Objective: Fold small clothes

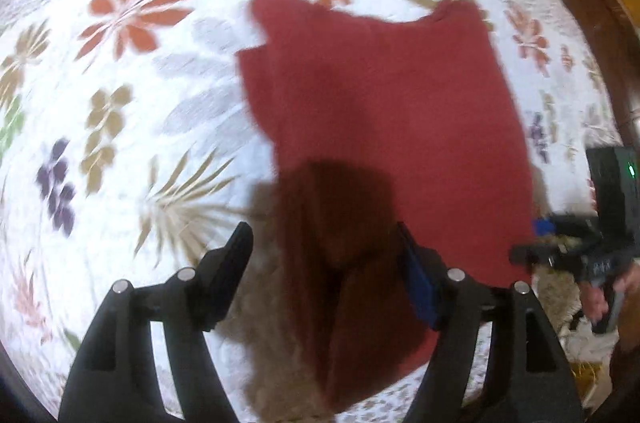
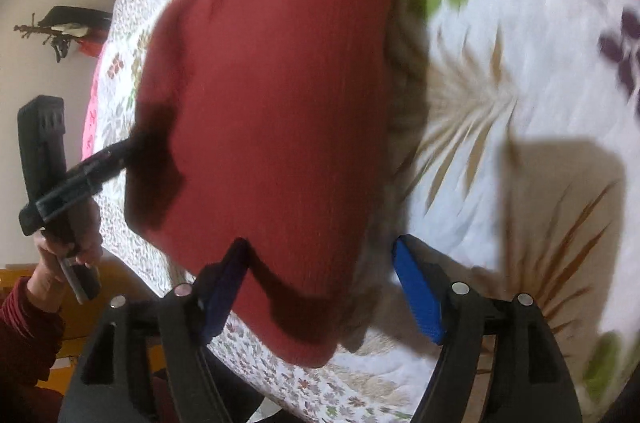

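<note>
My left gripper (image 1: 324, 255) hangs with its jaws spread wide, gripping nothing, above the near end of the red knit garment (image 1: 384, 127). The garment lies on the floral quilt (image 1: 132, 127). My right gripper (image 2: 320, 271) is likewise spread over the garment's near corner, its blue pads (image 2: 418, 297) clear of the cloth.

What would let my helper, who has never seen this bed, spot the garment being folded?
Look at the white quilt printed with flowers. The red knit garment lies near its edge. It is the only plain, solid-coloured cloth spread on that patterned surface.
</note>
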Tool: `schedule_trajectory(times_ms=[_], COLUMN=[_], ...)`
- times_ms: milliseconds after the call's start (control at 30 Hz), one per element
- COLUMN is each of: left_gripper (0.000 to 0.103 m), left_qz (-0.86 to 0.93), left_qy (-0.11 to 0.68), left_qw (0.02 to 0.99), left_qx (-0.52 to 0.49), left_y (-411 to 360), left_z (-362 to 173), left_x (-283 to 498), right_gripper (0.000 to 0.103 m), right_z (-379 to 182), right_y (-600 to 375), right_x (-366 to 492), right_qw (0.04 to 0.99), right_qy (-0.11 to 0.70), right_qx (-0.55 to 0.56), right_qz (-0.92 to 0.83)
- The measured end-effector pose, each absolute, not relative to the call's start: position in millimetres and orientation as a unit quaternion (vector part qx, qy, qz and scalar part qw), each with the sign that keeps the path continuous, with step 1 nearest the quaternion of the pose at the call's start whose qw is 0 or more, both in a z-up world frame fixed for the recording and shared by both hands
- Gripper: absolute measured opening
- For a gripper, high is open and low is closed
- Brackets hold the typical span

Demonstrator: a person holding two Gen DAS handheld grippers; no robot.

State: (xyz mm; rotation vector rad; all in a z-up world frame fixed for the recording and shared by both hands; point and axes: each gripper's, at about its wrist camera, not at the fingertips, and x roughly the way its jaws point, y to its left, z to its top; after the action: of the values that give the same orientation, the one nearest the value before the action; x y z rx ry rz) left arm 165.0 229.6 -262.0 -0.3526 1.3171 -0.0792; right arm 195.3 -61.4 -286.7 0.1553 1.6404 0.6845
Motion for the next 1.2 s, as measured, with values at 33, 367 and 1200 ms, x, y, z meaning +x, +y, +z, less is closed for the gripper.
schedule_trajectory(times_ms=[33, 367, 1200], left_gripper=[0.071, 0.059, 0.088], left_qz=[-0.034, -0.033, 0.027], left_qy=[0.610, 0.604, 0.609], left_qw=[0.771, 0.760, 0.777], left_qx=[-0.178, -0.239, -0.153], left_y=[233.7, 252.9, 224.4], left_z=[-268.0, -273.9, -223.4], left_x=[162.8, 145.8, 123.0], right_gripper=[0.076, 0.021, 0.063], right_z=[-288.0, -268.5, -227.4], right_y=[-62.5, -52.4, -37.4], right_x=[192.7, 193.1, 172.9], right_qw=[0.630, 0.630, 0.715], right_qy=[0.714, 0.699, 0.659], right_qx=[0.066, 0.060, 0.018], right_qz=[0.298, 0.334, 0.231])
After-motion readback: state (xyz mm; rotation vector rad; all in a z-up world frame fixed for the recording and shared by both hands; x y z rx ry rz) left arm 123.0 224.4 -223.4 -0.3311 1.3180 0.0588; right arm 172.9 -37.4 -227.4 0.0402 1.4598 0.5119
